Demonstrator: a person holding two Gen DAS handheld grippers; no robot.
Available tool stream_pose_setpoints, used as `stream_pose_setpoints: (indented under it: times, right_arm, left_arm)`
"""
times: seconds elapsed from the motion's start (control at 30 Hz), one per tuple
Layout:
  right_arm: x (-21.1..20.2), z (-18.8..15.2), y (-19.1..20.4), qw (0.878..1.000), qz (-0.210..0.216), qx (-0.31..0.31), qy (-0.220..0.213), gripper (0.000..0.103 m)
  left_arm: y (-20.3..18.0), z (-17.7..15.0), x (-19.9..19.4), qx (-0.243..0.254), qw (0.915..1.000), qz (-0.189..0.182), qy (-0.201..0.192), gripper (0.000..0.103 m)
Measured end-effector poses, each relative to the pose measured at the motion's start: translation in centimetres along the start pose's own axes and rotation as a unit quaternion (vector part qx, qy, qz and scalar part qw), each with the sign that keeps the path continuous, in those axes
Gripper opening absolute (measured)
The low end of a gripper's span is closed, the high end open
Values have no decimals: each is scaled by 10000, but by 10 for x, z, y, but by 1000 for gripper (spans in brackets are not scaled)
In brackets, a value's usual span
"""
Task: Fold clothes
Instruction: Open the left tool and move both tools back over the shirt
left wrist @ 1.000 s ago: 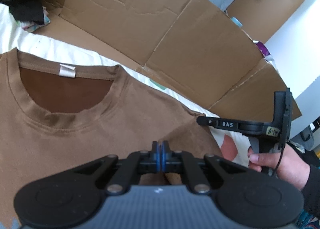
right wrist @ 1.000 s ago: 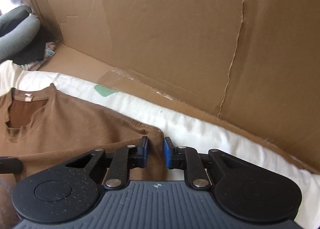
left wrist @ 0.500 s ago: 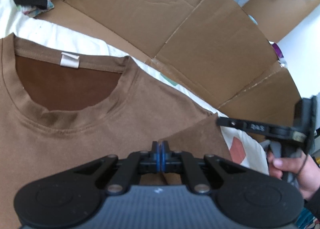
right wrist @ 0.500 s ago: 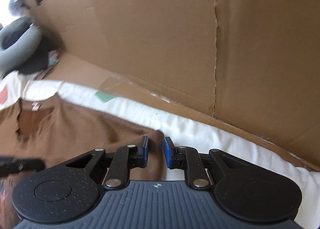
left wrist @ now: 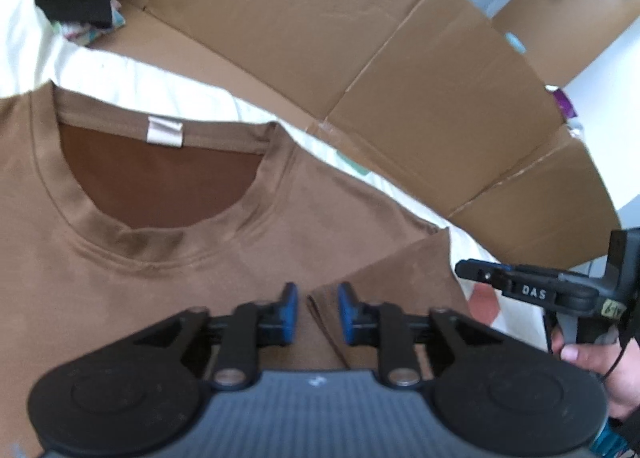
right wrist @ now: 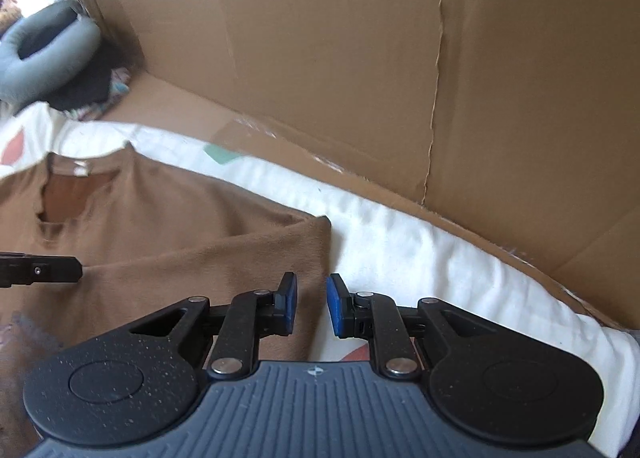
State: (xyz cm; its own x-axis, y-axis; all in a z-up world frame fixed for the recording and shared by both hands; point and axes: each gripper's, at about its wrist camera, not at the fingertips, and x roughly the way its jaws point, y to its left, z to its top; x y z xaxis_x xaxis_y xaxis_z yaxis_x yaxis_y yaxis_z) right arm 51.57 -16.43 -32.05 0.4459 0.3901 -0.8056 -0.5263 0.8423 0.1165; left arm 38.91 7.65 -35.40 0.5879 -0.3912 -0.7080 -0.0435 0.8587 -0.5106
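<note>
Brown T-shirt (left wrist: 168,258) is lying flat on the white bedding (right wrist: 400,225), neckline towards the cardboard wall (right wrist: 360,37), its sleeve (left wrist: 400,278) folded in over the chest. I am letting the left gripper (left wrist: 317,312) open, the sleeve's folded edge sitting loose between its blue pads, while the right gripper (right wrist: 311,306) is hanging narrowly parted and empty over the shirt's side edge. If I am pulling away too low, a pad could be snagging the fabric and dragging the sleeve fold open.
</note>
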Motion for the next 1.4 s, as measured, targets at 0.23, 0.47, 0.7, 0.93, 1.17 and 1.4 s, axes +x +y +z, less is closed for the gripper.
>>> stream_pose_setpoints:
  times: [0.23, 0.47, 0.7, 0.93, 1.17, 1.4]
  right_arm:
    - [-33, -32, 17, 9997, 117, -185, -59, 23]
    - [-43, -70, 38, 9984, -94, -487, 274, 23]
    - [-53, -103, 49, 9975, -158, -434, 530, 23]
    - [-68, -117, 54, 9961, -194, -357, 789, 24]
    - [-110, -103, 50, 9959, -254, -154, 854, 41]
    - [-178, -76, 53, 9971, -171, 126, 736, 69]
  left_arm:
    - [-2, -15, -27, -37, 10000, 87, 22, 25]
    - [-11, -21, -52, 12, 9997, 207, 87, 26]
    - [-2, -34, -97, -8, 9992, 389, 16, 31]
    - [15, -43, -147, -82, 9969, 779, 39, 39]
    - [24, -31, -212, -190, 9904, 1372, 1, 58]
    - [11, -16, -276, 31, 9872, 1593, -36, 77]
